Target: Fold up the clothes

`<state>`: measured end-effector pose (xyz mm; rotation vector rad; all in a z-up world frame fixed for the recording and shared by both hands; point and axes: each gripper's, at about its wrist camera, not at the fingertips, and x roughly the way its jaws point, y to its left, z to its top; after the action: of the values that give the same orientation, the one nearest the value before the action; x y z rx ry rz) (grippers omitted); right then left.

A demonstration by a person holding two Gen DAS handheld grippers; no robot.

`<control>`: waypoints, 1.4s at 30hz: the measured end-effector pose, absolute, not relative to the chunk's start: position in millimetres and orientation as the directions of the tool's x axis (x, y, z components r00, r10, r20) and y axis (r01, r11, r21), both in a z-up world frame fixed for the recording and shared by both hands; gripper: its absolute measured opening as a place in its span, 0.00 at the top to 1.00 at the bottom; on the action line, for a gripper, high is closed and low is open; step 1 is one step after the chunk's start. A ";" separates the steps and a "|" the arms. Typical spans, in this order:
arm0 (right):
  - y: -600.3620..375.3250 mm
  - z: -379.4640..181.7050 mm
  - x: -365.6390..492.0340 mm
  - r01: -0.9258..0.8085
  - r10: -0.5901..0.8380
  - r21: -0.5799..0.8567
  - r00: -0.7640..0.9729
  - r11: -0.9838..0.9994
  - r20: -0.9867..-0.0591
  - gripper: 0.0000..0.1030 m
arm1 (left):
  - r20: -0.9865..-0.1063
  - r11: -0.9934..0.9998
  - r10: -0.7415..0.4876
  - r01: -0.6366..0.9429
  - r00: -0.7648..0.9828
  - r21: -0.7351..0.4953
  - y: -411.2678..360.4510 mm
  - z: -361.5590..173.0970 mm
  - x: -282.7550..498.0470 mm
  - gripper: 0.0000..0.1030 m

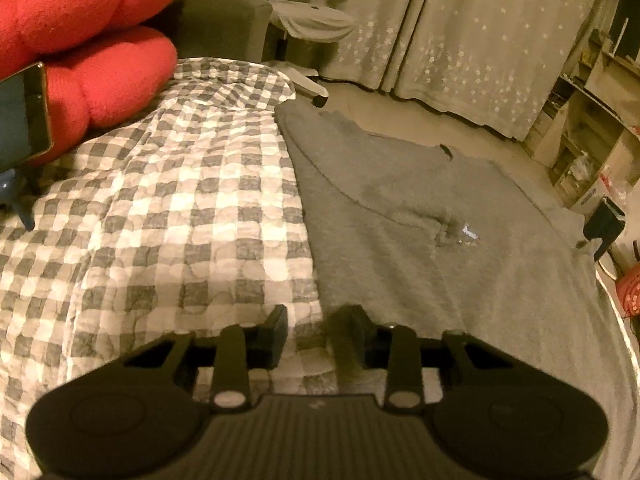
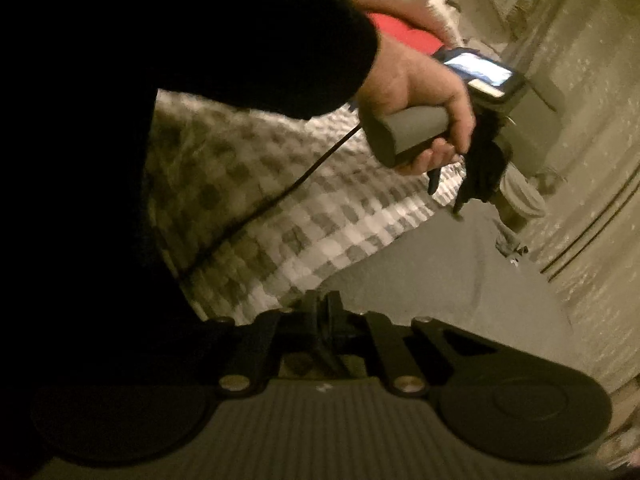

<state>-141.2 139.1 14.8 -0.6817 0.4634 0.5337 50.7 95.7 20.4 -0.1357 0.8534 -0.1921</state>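
Note:
A grey garment [image 1: 420,216] lies spread flat on the right part of a grey-and-white checkered bedspread [image 1: 180,200]. My left gripper [image 1: 314,330] is open and hovers low over the garment's left edge, with nothing between its fingers. In the right wrist view a hand [image 2: 416,92] holds the left gripper [image 2: 446,192] above the bedspread [image 2: 304,224]. My right gripper [image 2: 323,308] has its fingers pressed together at the near edge of the garment [image 2: 420,264]. It shows in the left wrist view as a black shape [image 1: 604,224] at the garment's far right edge.
A red plush cushion [image 1: 92,40] and a phone [image 1: 20,116] fill the upper left. A grey chair [image 1: 224,24] stands behind the bed. Star-patterned curtains [image 1: 460,40] hang at the back. Cluttered shelves [image 1: 588,140] stand at the right. A dark sleeve [image 2: 160,80] blocks the left of the right wrist view.

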 end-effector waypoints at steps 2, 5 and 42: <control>134.4 20.5 -143.2 -0.606 0.319 -0.446 0.762 0.659 -0.564 0.95 | -0.739 0.975 -0.219 0.112 0.637 -0.193 95.6 20.2 51.1 0.74; 128.2 28.9 -147.7 -0.618 0.338 -0.427 0.752 0.660 -0.566 0.95 | -0.741 0.975 -0.219 0.111 0.634 -0.193 96.3 19.6 51.4 0.74; 30.8 66.7 -62.9 -0.456 0.360 0.006 0.694 0.890 -0.623 0.89 | -0.745 0.985 -0.166 0.081 0.646 -0.150 93.5 33.7 41.4 0.73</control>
<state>-62.9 30.8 66.7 -0.1533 0.6615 0.4572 41.4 93.5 33.7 -0.1060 0.8576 -0.1410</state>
